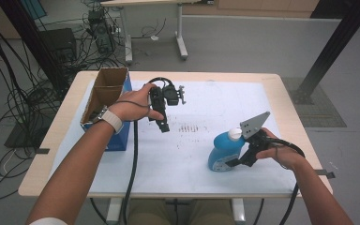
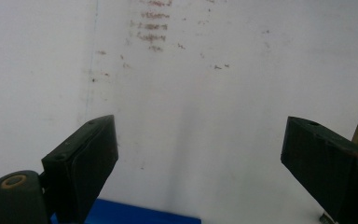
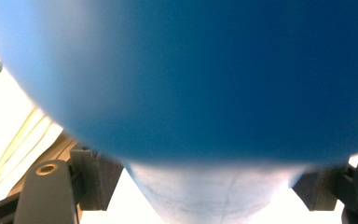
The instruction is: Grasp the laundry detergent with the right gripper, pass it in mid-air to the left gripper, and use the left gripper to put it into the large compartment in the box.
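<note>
A blue bottle (image 1: 221, 153) with a white cap (image 1: 235, 134) stands on the white mat (image 1: 215, 101) at the right front. My right gripper (image 1: 238, 161) is shut on it from the right. In the right gripper view the blue bottle (image 3: 205, 79) looms blurred and very close, and its pale lower part sits between the two jaws of the right gripper (image 3: 209, 189). My left gripper (image 1: 164, 125) hangs above the mat's left half, pointing down, beside the box. In the left gripper view the left gripper (image 2: 200, 158) is wide open over bare mat, with nothing between its jaws.
An open brown carton with blue sides (image 1: 104, 93) stands at the table's left edge, just left of my left hand. Faint reddish marks (image 1: 192, 127) stain the mat's middle. A blue edge (image 2: 135, 215) shows at the bottom of the left gripper view. Cables and table legs lie on the floor beyond.
</note>
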`<state>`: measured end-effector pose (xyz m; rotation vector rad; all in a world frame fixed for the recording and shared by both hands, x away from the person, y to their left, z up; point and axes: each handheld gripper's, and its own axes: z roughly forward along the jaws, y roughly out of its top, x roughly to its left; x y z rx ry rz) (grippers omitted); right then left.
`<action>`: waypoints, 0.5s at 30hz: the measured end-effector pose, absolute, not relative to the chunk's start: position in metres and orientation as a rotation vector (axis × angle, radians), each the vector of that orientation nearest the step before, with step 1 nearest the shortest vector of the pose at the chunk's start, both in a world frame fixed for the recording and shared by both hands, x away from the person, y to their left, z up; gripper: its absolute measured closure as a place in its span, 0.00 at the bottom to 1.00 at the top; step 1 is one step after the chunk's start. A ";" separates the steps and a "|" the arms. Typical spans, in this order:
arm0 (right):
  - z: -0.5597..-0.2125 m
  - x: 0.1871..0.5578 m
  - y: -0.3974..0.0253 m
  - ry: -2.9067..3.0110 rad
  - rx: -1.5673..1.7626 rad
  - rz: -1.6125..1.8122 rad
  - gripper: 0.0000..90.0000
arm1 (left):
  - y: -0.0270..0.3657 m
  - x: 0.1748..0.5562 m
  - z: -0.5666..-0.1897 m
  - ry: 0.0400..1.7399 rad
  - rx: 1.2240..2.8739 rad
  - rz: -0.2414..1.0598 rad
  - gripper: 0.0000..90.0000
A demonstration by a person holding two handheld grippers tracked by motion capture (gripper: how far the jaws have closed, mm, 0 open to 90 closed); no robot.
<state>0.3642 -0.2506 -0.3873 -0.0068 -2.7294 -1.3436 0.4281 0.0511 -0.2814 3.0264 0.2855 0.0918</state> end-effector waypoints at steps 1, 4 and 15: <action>-0.388 0.364 -0.251 -2.730 -0.007 -1.343 0.25 | 0.051 0.428 -0.281 0.286 3.026 0.092 0.13; -0.388 0.364 -0.251 -2.728 -0.006 -1.348 0.26 | 0.051 0.428 -0.282 0.284 3.024 0.095 0.13; -0.390 0.364 -0.251 -2.730 0.006 -1.364 0.27 | 0.051 0.429 -0.282 0.282 3.026 0.100 0.13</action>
